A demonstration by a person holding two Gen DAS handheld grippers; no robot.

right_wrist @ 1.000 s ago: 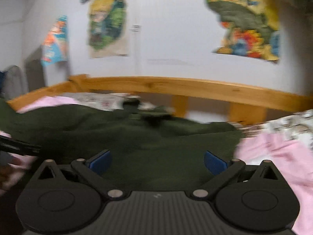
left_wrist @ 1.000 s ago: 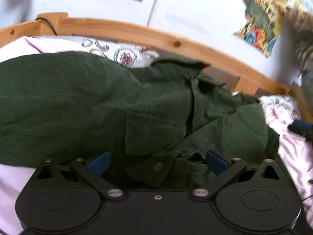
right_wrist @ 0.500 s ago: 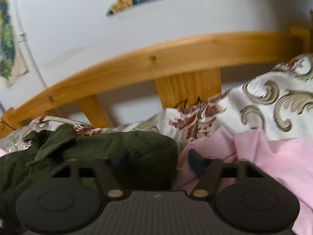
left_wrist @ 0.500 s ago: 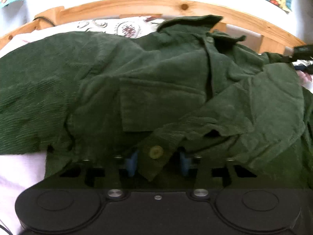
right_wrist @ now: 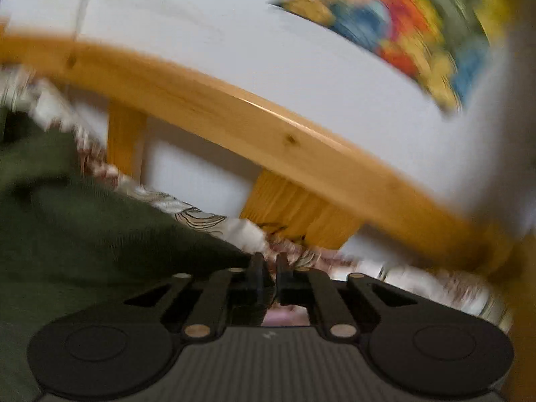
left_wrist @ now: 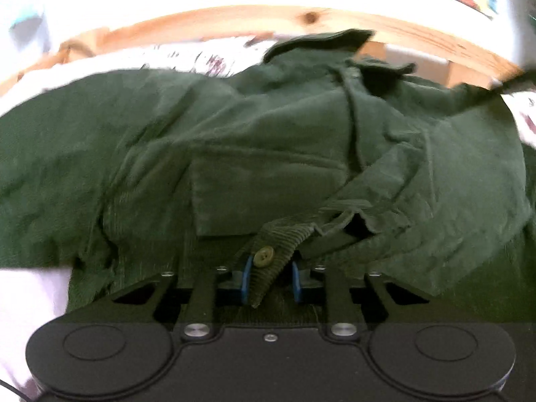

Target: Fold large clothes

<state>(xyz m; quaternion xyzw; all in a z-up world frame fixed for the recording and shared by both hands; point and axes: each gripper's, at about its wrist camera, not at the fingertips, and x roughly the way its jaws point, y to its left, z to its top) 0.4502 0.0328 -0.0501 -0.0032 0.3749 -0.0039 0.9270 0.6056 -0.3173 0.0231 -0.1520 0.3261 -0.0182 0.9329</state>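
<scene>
Pine bed rails [left_wrist: 385,30] and a white wall are framing the left wrist view, where a green corduroy shirt [left_wrist: 268,154] is lying spread across the pink sheet [left_wrist: 30,298] of the bed. The shirt's long axis is running side to side across this view, with the collar [left_wrist: 321,42] at the far edge by the rail and the body sprawling away to the left. The left gripper [left_wrist: 270,279] is pointing down at the near edge of the shirt, and its jaws are closing on a buttoned cuff [left_wrist: 268,261] that is lying between the blue pads [left_wrist: 247,278]; the pads are looking as if they are already touching the corduroy on both sides.

Blur is smearing the right wrist view, with the rail [right_wrist: 268,130] slanting across and a bright poster [right_wrist: 402,33] above it. Here the shirt [right_wrist: 93,227] is lying to the left of the right gripper [right_wrist: 270,279], over a patterned pillow [right_wrist: 201,214]. The jaws are closing to a narrow gap, and a corner of green cloth seems to be reaching into it, though the blur is leaving the grip uncertain.

The two grippers are appearing to hold opposite ends of the shirt, so the fold is likely turning on carrying both across its long axis.
</scene>
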